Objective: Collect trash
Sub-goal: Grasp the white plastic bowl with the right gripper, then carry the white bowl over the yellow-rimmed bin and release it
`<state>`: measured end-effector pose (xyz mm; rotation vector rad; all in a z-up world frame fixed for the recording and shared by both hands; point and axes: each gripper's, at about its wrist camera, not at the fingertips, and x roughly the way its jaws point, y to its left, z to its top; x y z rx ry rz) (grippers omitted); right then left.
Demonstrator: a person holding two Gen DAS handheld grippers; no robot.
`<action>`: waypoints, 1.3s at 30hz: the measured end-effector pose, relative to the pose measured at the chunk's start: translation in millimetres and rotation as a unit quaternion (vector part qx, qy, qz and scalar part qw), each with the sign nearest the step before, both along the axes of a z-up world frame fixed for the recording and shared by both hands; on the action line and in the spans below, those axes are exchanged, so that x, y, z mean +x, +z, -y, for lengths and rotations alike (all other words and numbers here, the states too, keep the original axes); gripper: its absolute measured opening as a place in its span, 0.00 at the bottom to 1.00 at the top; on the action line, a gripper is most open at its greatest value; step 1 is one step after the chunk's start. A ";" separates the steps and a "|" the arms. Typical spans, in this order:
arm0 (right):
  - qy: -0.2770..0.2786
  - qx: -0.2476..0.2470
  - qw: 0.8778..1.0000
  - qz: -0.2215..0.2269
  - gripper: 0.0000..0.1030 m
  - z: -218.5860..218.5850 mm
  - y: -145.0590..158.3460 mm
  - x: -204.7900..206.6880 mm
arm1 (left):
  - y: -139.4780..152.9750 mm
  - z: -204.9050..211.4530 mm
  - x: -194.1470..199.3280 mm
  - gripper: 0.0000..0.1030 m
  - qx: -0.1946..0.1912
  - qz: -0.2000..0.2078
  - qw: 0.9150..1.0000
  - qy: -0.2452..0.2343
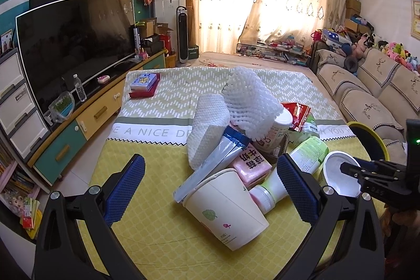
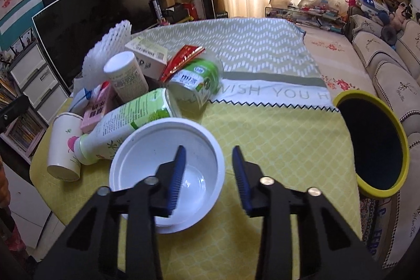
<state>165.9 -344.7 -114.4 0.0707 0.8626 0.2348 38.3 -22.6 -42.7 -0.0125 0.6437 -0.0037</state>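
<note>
A pile of trash lies on the yellow-green tablecloth [image 1: 147, 154]: a tipped paper cup [image 1: 225, 209], a pink carton [image 1: 252, 164], a green-white bottle [image 1: 302, 162], white foam netting [image 1: 252, 106], a red wrapper [image 1: 296, 112]. My left gripper [image 1: 210, 188] is open, its jaws either side of the paper cup. My right gripper [image 2: 210, 175] is open, its left finger inside a white plastic bowl [image 2: 147, 148] and its right finger outside the rim. The bowl [image 1: 338, 169] and right gripper [image 1: 351, 169] also show in the left wrist view. The bottle [image 2: 131, 122] and paper cup [image 2: 64, 146] lie left of the bowl.
A yellow-rimmed bin [image 2: 372, 143] stands off the table's right edge, also visible in the left wrist view [image 1: 370, 138]. A box [image 1: 145, 83] sits at the table's far left. A TV [image 1: 76, 43] on a cabinet stands left; a sofa [image 1: 367, 91] is on the right.
</note>
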 end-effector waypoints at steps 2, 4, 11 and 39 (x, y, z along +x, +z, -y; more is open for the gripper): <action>0.000 0.002 1.000 -0.007 0.14 -0.3 -3.8 1.7 | -0.1 0.0 0.0 0.96 0.000 0.000 1.000 0.000; -0.001 0.008 1.000 -0.007 0.10 1.6 -4.7 2.2 | -0.2 0.0 -0.1 0.96 0.000 0.000 1.000 0.000; -0.002 0.033 0.999 0.008 0.08 11.4 5.1 -2.0 | 0.3 1.3 -1.6 0.96 -0.001 0.000 1.000 -0.004; -0.349 0.071 0.934 -0.031 0.10 264.2 -55.4 64.4 | -11.6 41.4 12.5 0.96 0.001 -0.024 0.996 -0.080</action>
